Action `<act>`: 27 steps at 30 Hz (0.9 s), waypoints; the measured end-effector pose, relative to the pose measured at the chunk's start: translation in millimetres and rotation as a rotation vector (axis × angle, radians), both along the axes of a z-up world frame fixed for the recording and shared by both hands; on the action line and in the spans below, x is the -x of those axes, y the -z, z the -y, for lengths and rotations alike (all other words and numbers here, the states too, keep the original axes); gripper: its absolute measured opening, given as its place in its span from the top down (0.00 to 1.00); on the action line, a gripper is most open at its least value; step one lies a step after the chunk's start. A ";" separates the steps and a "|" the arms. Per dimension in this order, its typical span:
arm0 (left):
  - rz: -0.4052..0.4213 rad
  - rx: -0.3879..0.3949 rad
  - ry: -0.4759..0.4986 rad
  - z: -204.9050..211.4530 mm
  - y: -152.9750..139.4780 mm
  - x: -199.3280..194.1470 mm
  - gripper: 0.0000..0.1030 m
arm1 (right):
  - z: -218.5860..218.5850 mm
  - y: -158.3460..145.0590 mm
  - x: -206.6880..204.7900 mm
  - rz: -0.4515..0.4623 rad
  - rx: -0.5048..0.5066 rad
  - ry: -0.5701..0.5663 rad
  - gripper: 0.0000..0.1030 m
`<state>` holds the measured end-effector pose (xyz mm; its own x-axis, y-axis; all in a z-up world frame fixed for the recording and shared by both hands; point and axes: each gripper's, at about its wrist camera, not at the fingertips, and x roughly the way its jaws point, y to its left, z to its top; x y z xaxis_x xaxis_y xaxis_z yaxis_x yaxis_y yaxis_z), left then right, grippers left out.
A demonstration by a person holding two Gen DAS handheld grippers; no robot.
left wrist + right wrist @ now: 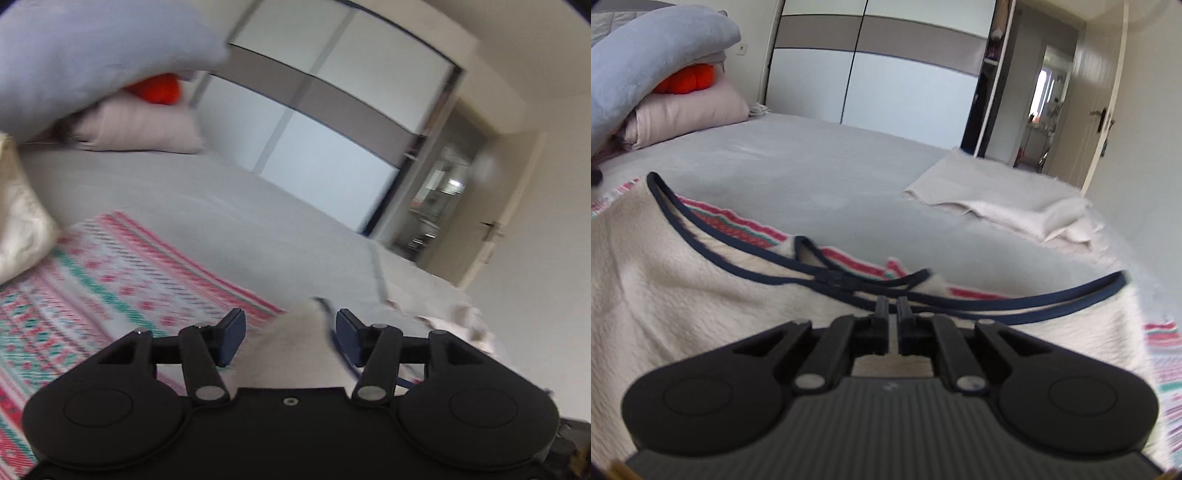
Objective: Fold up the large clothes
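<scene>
The right tongs (893,306) pinch the cream garment (701,295) at its navy-trimmed edge; the left tongs (290,332) stand parted, fabric loose between them. The garment spreads sideways just ahead, over a patterned blanket (110,273). Beyond lie the grey bed (831,173) and wardrobe (886,66).
</scene>
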<state>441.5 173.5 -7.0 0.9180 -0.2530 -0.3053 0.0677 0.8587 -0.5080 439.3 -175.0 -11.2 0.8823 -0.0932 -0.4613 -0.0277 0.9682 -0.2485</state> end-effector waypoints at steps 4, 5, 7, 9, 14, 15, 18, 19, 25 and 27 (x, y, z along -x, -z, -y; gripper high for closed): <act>-0.077 -0.016 0.122 18.7 24.0 -22.9 0.50 | 63.8 10.4 -5.4 -0.019 0.023 0.180 0.97; -0.120 -0.029 0.120 20.5 33.6 -30.6 0.50 | 84.1 18.6 -11.1 -0.042 0.039 0.239 0.98; -0.176 0.035 0.126 13.7 51.6 -42.4 0.52 | 121.4 31.1 -23.4 -0.117 -0.029 0.323 1.00; -0.190 0.094 0.089 2.4 58.0 -44.3 0.64 | 147.7 39.2 -31.1 -0.153 -0.143 0.371 1.00; -0.224 0.159 0.020 -10.0 70.1 -46.6 0.88 | 191.6 51.3 -31.9 -0.161 -0.418 0.431 1.00; -0.223 0.160 0.021 -10.2 69.8 -46.1 0.88 | 195.6 50.5 -26.5 -0.148 -0.450 0.431 1.00; -0.202 0.170 0.030 -10.5 62.7 -38.6 0.88 | 193.2 34.0 0.5 -0.076 -0.498 0.402 0.98; -0.198 0.176 0.027 -10.9 58.9 -34.0 0.85 | 190.9 28.0 11.6 -0.066 -0.512 0.383 0.97; -0.097 0.052 -0.030 12.1 14.4 21.9 0.34 | 188.9 -6.5 113.7 -0.048 -0.545 0.253 0.27; -0.103 0.028 0.023 22.3 2.7 33.4 0.30 | 193.6 -10.2 141.3 -0.062 -0.534 0.247 0.27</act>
<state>408.0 151.1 -9.7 0.8761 -0.2835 -0.3899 0.0336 0.8427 -0.5373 298.1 -368.7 -1.0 0.8342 -0.0329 -0.5505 0.2152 0.9385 0.2701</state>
